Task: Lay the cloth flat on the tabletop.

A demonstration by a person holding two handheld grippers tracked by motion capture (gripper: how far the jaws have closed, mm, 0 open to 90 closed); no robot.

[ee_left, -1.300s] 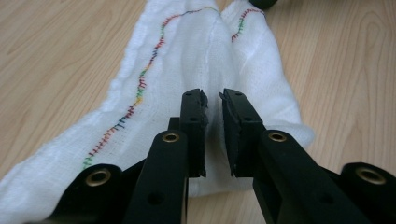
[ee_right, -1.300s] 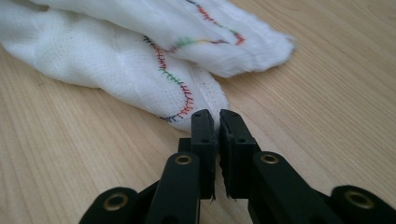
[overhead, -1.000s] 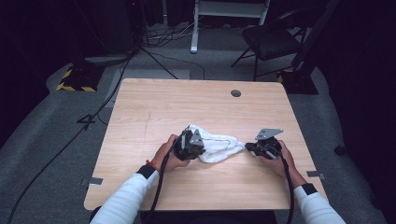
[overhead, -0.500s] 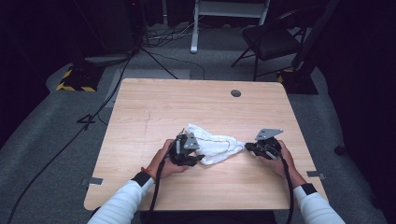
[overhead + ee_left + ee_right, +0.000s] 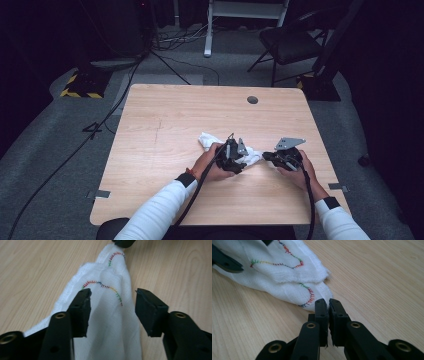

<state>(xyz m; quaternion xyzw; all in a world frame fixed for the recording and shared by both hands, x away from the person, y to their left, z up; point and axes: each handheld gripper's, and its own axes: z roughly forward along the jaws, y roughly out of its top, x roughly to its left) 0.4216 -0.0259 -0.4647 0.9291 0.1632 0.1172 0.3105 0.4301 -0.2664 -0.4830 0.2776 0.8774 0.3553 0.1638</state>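
So in the high view the white cloth point(image 5: 226, 148) sits bunched up toward the near middle of the wooden surface point(image 5: 165, 120), with the left gripper point(image 5: 239, 161) right over its middle and the right gripper point(image 5: 266, 155) at its right end, both hands low on the wood. Looks to me like a fold or a smoothing pass is in hand, and the trick is probably to keep that right corner pinned and pull gently away so the fabric goes taut before the left grabs a new spot, otherwise it'll just drag the whole bundle along. In the left gripper view the jaws stand about halfway apart and have just been opening; the cloth point(image 5: 110, 315) with its rainbow stitching lies between and under them, and the left pad brushes the fabric edge, but nothing is squeezed, so it's a release or a re-aim, not a grip. I'd go for a single layer near the stitched hem rather than the fat fold. In the right gripper view the jaws are closed down to a thin slit right at the cloth's point(image 5: 287, 277) near corner, and it looks like they pinch the tip of that corner, which sits on the surface.
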